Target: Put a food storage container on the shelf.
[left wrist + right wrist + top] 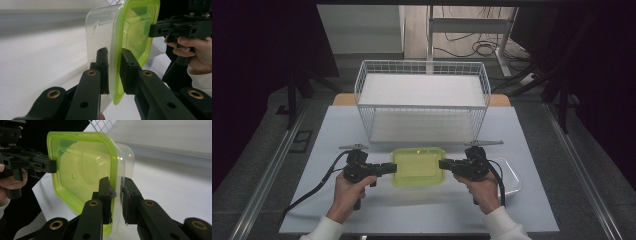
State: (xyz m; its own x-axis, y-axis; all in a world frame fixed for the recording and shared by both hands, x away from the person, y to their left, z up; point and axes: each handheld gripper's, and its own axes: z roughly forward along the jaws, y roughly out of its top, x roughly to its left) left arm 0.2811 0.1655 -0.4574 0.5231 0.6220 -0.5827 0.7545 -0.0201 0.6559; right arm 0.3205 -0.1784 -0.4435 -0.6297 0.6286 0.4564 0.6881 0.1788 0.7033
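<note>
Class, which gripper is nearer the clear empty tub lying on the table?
Right: the right gripper is beside the clear tub; the left gripper is across the green-lidded container.

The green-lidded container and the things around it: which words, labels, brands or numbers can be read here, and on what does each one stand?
None can be read.
The clear container with its green lid, gripped at its two ends by the left gripper and the right gripper, bears only moulded ridges.
The white wire basket and the pale table mat show no print.
</note>
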